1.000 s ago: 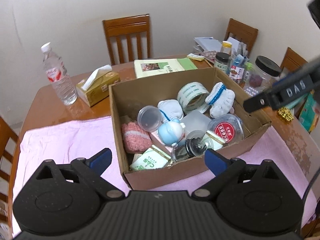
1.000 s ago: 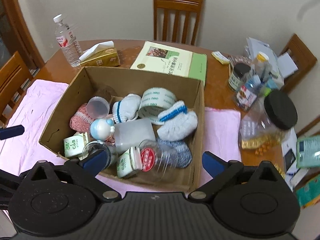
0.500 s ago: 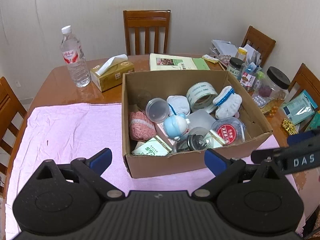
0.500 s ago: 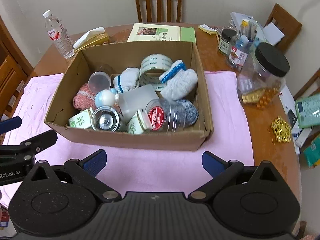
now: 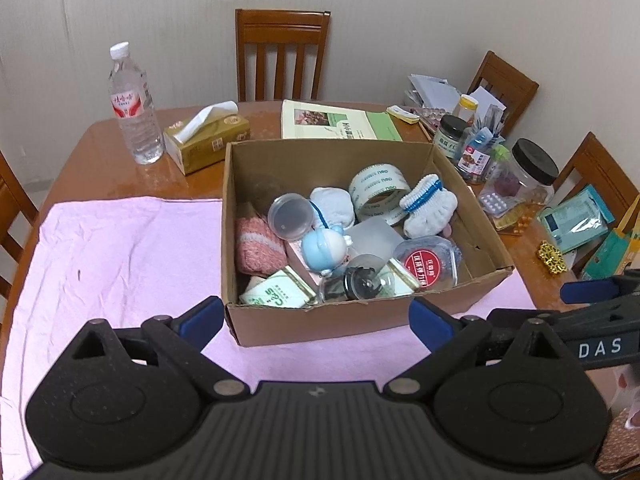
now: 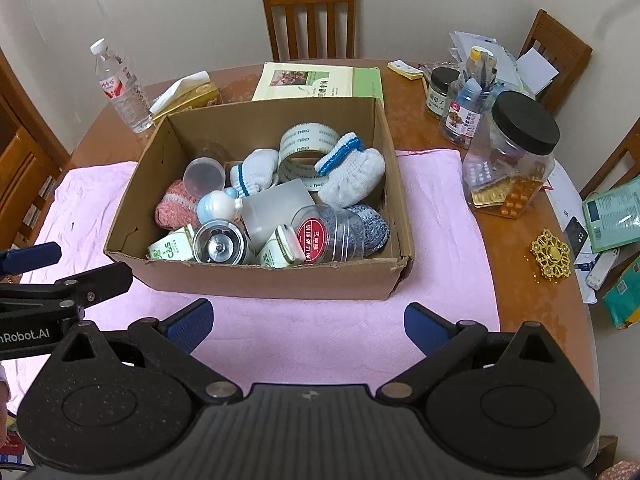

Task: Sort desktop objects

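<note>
- The left gripper (image 5: 316, 320) had its blue-tipped fingers spread wide with nothing between them, and it hung over the near edge of the pink cloth (image 5: 120, 256), just short of the cardboard box (image 5: 320, 328).
- The right gripper (image 6: 308, 324) was equally wide and empty, held above the cloth's near edge in front of the box's near wall.
- Each gripper showed at the side of the other's view, so the two sat side by side and apart, neither touching anything.
- The box stood on the cloth, toward its right half, and was full: a tape roll (image 6: 306, 148) and a white sock with a blue band (image 6: 352, 170) lay by the far wall.
- A pink knitted piece (image 6: 176, 208) lay against the left wall, with a clear round cup (image 6: 204, 178) and a small blue-and-white toy (image 6: 216, 206) just beside it.
- A red-lidded clear jar (image 6: 320, 236), a metal-capped jar (image 6: 220, 246) and two green-and-white packets (image 6: 170, 246) were crowded along the near wall.
- The left half of the cloth was bare, with nothing laid out on it.
- Judging from that, the sorting looked barely begun: everything sat in the box and all of it was left to take out and group.
- The water bottle (image 5: 134, 108), tissue box (image 5: 208, 138) and book (image 5: 336, 122) stood on the table's far edge, off the cloth.
</note>
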### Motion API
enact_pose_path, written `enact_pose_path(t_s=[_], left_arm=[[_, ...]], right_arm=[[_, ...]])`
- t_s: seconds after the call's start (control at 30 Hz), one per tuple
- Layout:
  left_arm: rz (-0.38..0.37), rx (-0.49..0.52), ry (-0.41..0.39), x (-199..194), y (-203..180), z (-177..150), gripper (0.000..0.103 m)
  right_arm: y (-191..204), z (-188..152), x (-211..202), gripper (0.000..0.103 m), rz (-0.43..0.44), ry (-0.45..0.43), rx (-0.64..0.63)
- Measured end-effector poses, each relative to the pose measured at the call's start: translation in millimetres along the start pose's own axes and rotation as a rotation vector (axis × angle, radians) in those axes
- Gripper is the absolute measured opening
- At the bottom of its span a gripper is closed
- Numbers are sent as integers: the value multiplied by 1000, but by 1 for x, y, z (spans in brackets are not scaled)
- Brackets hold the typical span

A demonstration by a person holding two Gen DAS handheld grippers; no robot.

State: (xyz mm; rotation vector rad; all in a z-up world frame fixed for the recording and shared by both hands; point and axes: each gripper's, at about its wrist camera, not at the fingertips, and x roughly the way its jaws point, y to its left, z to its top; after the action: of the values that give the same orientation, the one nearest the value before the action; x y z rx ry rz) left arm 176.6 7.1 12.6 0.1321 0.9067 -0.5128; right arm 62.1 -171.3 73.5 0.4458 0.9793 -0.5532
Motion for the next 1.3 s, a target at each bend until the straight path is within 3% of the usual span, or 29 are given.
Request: enact_pose_path(t_s=[1.3], left_arm=[[-14, 36, 6, -3, 1, 2, 99]], right_arm=[[3, -3, -7, 103, -12, -11, 47]])
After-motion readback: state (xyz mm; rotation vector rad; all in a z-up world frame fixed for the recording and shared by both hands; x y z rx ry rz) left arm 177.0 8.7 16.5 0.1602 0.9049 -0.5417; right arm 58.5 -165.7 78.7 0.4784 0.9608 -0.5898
